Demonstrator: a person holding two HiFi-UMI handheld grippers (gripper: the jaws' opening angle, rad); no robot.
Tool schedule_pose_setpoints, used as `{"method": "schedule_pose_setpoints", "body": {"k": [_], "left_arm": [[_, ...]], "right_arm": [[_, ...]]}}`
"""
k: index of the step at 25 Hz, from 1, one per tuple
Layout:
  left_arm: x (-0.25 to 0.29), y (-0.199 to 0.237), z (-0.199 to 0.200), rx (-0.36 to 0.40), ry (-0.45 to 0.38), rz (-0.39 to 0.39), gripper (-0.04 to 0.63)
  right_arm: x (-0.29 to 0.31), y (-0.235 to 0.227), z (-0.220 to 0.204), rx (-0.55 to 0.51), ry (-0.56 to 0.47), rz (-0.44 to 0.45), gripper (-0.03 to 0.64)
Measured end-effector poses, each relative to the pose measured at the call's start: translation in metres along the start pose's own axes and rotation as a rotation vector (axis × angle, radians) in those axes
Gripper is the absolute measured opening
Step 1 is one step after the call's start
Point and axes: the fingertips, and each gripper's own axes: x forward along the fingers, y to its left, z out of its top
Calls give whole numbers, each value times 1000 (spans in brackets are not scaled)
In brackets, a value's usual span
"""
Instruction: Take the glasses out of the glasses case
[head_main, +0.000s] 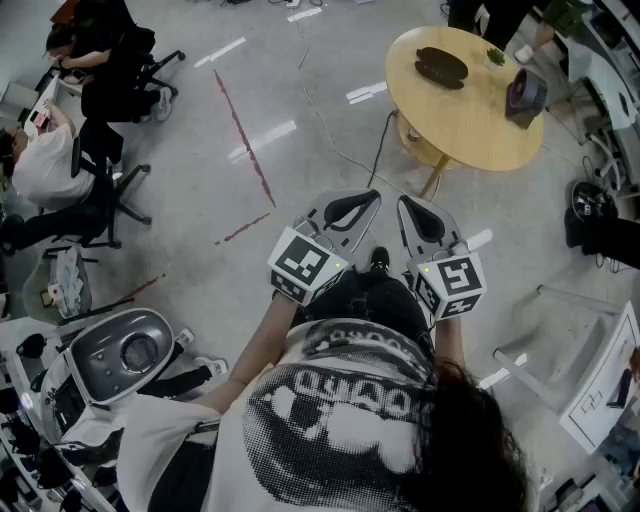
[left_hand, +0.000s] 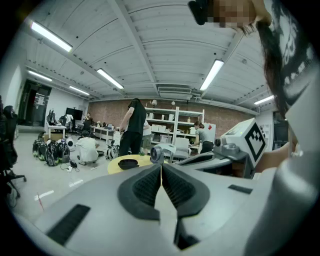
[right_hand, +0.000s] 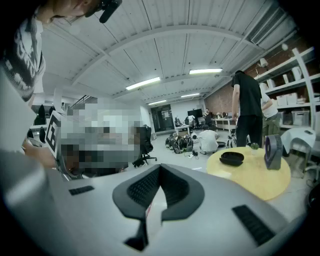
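A black glasses case (head_main: 441, 67) lies closed on the round yellow table (head_main: 470, 115), well ahead of both grippers. It shows small and far in the left gripper view as the case (left_hand: 128, 163) and nearer in the right gripper view as the case (right_hand: 231, 158). My left gripper (head_main: 376, 196) and right gripper (head_main: 404, 201) are held side by side over the floor, short of the table. Both are shut with nothing between the jaws. No glasses are in sight.
On the table stand a dark small fan (head_main: 527, 96) and a little green plant (head_main: 495, 57). A cable (head_main: 335, 140) runs across the floor to the table's foot. People sit on office chairs (head_main: 120, 195) at the left. A person in black (right_hand: 247, 107) stands behind the table.
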Motion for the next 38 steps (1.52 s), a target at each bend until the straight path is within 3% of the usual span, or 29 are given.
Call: {"method": "schedule_pose_setpoints", "body": {"k": [26, 38], "left_arm": [[105, 23, 17, -10, 22, 83, 14], [108, 42, 14, -41, 68, 154, 14]], "right_arm": [[24, -117, 22, 45, -44, 88, -3], [40, -139, 21, 125, -67, 124, -3]]}}
